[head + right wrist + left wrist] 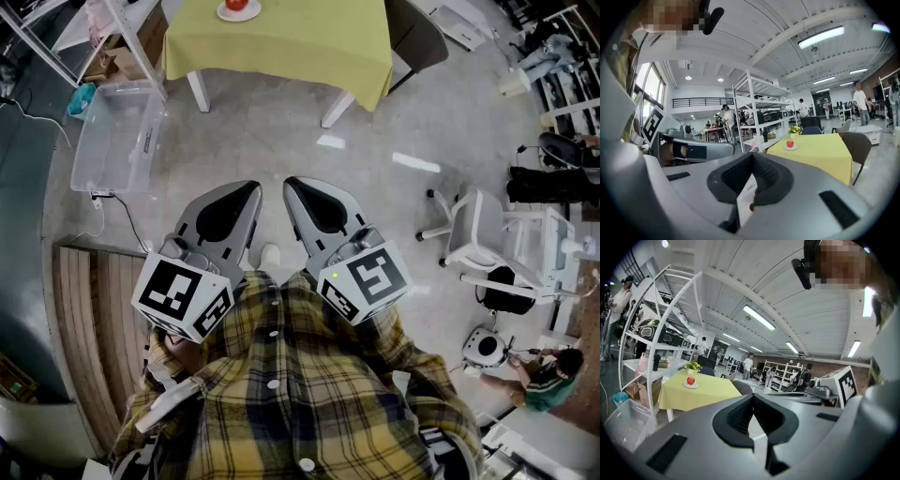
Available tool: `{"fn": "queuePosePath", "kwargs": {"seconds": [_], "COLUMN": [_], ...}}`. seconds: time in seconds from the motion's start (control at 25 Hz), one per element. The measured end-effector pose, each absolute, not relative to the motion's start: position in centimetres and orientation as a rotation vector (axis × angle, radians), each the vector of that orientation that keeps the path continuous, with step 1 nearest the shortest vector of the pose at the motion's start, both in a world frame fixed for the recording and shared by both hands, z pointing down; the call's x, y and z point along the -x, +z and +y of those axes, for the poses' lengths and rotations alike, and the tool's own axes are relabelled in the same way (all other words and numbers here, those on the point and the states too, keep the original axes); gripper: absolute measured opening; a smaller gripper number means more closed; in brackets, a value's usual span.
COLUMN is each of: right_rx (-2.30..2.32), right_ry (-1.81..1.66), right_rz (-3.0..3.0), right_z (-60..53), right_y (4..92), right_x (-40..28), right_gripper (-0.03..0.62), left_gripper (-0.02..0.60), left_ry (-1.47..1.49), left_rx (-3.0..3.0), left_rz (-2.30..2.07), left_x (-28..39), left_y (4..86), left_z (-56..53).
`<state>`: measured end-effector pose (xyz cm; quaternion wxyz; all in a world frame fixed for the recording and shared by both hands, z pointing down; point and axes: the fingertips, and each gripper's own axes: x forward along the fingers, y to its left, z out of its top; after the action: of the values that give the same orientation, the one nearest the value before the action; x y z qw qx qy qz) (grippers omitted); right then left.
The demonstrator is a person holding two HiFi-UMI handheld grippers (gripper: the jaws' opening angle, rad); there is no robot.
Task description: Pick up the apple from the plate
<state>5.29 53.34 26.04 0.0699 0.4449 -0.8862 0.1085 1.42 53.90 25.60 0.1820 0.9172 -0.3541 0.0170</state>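
A red apple [238,5] lies on a small white plate [225,14] on a table with a yellow cloth [281,42], far ahead of me across the floor. In the left gripper view the apple [690,380] shows small at the left; in the right gripper view the apple [790,143] shows right of centre. I hold both grippers close to my body, pointing towards the table. My left gripper [251,187] is shut with nothing in it, its tips [753,397] meeting. My right gripper [291,183] also looks shut and empty, its jaws [752,155] closed together.
A clear plastic bin [117,136] and a white shelf rack [651,333] stand left of the table. A dark chair [417,37] sits at its right. A white office chair [478,234] is to my right. A flower pot [795,131] stands behind the plate. People stand far off.
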Motion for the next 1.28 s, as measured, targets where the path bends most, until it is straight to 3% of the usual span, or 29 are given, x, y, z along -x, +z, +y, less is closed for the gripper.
{"fn": "queuePosePath", "kwargs": {"seconds": [0.56, 0.84, 1.28], "right_rx": [-1.324, -1.307, -1.254], "right_ry": [0.312, 0.299, 0.315], "right_rz": [-2.693, -2.72, -2.724], "right_z": [53.4, 56.4, 53.9], "right_y": [26.1, 25.7, 26.5], "right_x": [-5.5, -8.9, -6.2], "right_gripper": [-0.003, -0.003, -0.003], "left_gripper": [0.008, 0.008, 0.008], "left_ry": [0.038, 0.033, 0.031], "left_rx": [-2.581, -2.583, -2.553], "left_rz": [-1.056, -1.094, -1.12], "left_x": [-1.1, -4.2, -1.4], "left_y": [25.8, 25.4, 26.3], "left_z": [53.7, 56.6, 54.2]}}
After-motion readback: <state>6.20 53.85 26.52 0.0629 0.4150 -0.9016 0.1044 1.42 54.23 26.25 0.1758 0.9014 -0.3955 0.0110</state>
